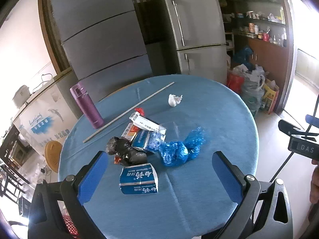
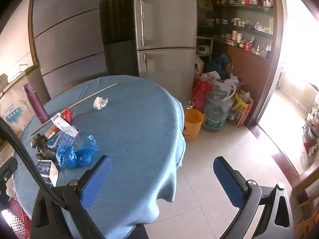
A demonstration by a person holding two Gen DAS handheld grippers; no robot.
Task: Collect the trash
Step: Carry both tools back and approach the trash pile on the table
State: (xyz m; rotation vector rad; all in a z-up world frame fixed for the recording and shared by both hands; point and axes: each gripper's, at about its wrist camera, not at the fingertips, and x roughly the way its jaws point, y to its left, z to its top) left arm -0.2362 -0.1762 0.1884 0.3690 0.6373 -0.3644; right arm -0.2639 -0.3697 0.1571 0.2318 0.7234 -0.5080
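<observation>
My left tongs wide and empty over the blue tabletop, trash pile at twelve o'clock of them, right tongs wide, orange bin on the floor at one o'clock.

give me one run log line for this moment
phase: pre-grasp | left gripper: open, over blue-white carton | right gripper: open, at table edge | trash uncollected | orange bin on floor
</observation>
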